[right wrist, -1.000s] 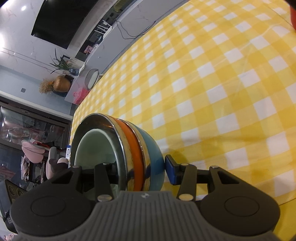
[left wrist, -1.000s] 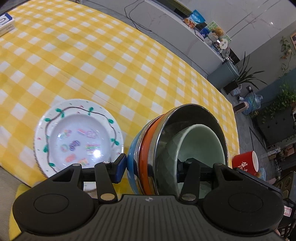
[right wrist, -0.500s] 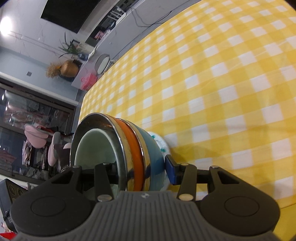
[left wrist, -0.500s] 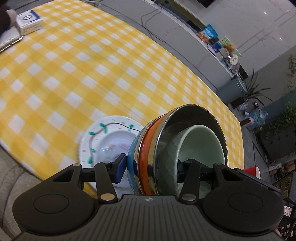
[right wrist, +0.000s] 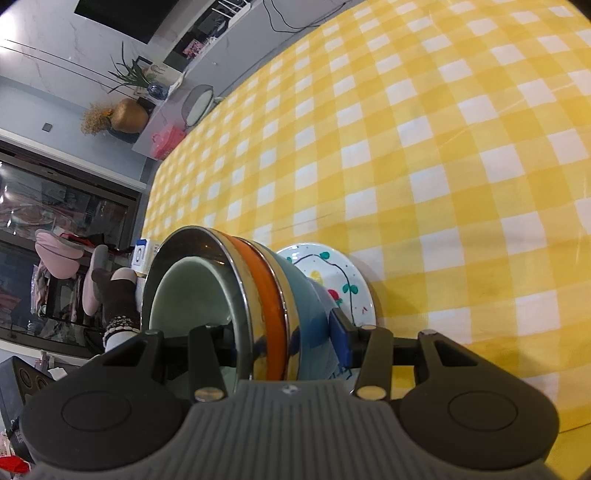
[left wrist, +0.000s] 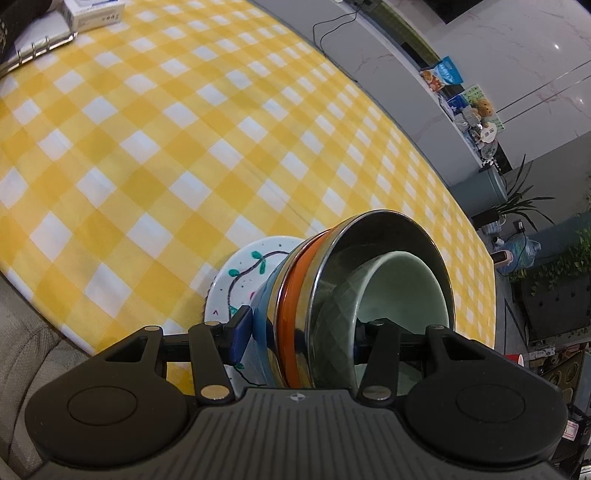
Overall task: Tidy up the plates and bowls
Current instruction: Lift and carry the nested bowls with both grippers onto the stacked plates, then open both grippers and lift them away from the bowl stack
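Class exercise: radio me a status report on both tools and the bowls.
Left tool and right tool both shut on bowl stack. Stack above painted plate. Nothing obstructing.

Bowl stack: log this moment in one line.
bowl stack | gripped by left gripper and right gripper | over painted plate

Four nested bowls are showing in the stack: one pale green ceramic bowl (left wrist: 402, 284) innermost, one steel bowl (left wrist: 373, 236) around it, one orange bowl (left wrist: 291, 306) and one blue bowl (left wrist: 267, 299) outermost. One white plate (left wrist: 240, 273) painted with a vine pattern is lying on the one yellow-checked counter (left wrist: 184, 147), and two grippers are showing, the left gripper (left wrist: 303, 334) and the right gripper (right wrist: 280, 338). At the counter's far corner, one ring binder (left wrist: 33, 48) and one small white box (left wrist: 94, 13) are lying.
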Demonstrator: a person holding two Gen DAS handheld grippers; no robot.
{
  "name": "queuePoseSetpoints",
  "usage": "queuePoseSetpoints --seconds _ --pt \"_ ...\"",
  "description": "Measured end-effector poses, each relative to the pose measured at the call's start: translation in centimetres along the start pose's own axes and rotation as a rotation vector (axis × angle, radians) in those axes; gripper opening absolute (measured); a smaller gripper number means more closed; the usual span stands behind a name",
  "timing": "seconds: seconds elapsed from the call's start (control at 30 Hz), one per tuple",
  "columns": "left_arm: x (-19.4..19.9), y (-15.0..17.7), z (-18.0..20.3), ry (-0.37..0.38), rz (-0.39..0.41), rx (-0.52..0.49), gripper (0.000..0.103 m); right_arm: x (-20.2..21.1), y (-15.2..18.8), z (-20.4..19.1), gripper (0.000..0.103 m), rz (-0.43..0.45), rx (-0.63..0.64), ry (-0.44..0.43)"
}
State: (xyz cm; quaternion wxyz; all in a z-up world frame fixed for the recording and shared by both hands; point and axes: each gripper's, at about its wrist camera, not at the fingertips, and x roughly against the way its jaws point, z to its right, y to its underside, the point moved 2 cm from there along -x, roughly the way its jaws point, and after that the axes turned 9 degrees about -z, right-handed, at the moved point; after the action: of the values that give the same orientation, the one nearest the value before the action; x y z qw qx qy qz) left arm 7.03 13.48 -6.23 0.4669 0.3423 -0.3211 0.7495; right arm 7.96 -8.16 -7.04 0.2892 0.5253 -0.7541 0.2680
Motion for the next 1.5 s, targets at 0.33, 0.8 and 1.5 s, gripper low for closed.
queuePoseSetpoints --seconds 0.33,0.8,1.5 --pt "-0.6 -0.2 -0.2 -0.013 -0.005 -0.006 0.053 -0.7 0.1 1.6 0.047 -0.010 -0.007 0.004" --pt "0.0 0.6 1.3 -0.071 0.043 -0.077 0.055 1.4 0.8 0.4 0.067 0.070 0.073 0.053" --pt "10.3 10.3 8.5 -0.243 0.531 -0.634 0.056 9.7 9.8 -4.4 0.077 0.485 0.390 0.358"
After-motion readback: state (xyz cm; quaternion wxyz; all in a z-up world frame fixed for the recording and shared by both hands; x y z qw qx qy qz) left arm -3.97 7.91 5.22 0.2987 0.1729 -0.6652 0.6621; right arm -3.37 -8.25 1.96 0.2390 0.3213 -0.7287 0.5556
